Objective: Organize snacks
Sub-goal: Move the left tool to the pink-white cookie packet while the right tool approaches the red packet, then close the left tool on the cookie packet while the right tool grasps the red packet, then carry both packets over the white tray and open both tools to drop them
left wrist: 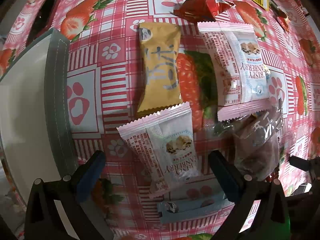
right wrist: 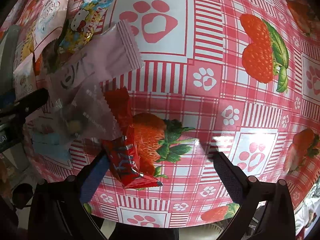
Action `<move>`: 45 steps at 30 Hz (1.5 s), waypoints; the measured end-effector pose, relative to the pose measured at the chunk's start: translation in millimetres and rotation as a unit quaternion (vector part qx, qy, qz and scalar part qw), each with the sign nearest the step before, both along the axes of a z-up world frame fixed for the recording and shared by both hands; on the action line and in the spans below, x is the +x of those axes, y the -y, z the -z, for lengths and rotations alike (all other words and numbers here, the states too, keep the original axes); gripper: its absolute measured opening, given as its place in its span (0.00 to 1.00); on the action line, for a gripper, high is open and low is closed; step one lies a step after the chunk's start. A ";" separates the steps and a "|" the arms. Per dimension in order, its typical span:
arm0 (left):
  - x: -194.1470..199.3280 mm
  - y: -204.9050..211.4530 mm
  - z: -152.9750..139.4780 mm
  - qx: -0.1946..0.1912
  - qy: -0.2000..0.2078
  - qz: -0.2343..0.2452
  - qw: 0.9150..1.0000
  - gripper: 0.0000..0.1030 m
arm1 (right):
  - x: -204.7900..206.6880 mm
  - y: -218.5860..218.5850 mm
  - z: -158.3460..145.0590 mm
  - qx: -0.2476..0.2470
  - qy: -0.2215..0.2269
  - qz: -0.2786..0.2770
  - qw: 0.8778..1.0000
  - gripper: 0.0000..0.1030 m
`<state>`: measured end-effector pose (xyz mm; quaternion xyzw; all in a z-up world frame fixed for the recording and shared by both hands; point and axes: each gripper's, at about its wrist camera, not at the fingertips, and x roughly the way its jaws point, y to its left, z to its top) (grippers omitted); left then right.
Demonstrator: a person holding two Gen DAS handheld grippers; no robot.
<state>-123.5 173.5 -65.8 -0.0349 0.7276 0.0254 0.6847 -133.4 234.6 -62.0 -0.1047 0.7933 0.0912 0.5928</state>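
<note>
Your worktop (left wrist: 120, 64) carries a pink check cloth printed with paws and strawberries; both views show it. Only your left view shows the grey-rimmed white bin (left wrist: 56, 100), which sits at the worktop's left edge, well left of the yellow packet (left wrist: 160, 68).

Taking the yellow packet as landmark in the left view: a pink-white cranberry packet (left wrist: 234, 66) lies just to its right, apart from it. A second cranberry packet (left wrist: 170, 148) lies just below, its crimped end overlapping the yellow packet's lower end. A brown packet (left wrist: 258, 142) lies lower right, a red wrapper (left wrist: 202, 8) above right, a pale blue packet (left wrist: 192, 208) furthest below.

Your left tool (left wrist: 158, 172) has its fingers spread apart, the second cranberry packet between them; contact cannot be told.

Only your right view shows the long pink packet (right wrist: 100, 60), the Hello Kitty packet (right wrist: 84, 22) above it, and the red packet (right wrist: 128, 152) below it.

Your right tool (right wrist: 162, 170) is spread apart; the red packet lies against its left finger (right wrist: 94, 178), not clamped.
</note>
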 end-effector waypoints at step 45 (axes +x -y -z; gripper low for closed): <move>-18.2 -45.5 -132.4 -0.042 0.054 0.044 0.997 0.41 | 29.6 30.2 -60.7 0.037 0.004 0.068 0.997 0.77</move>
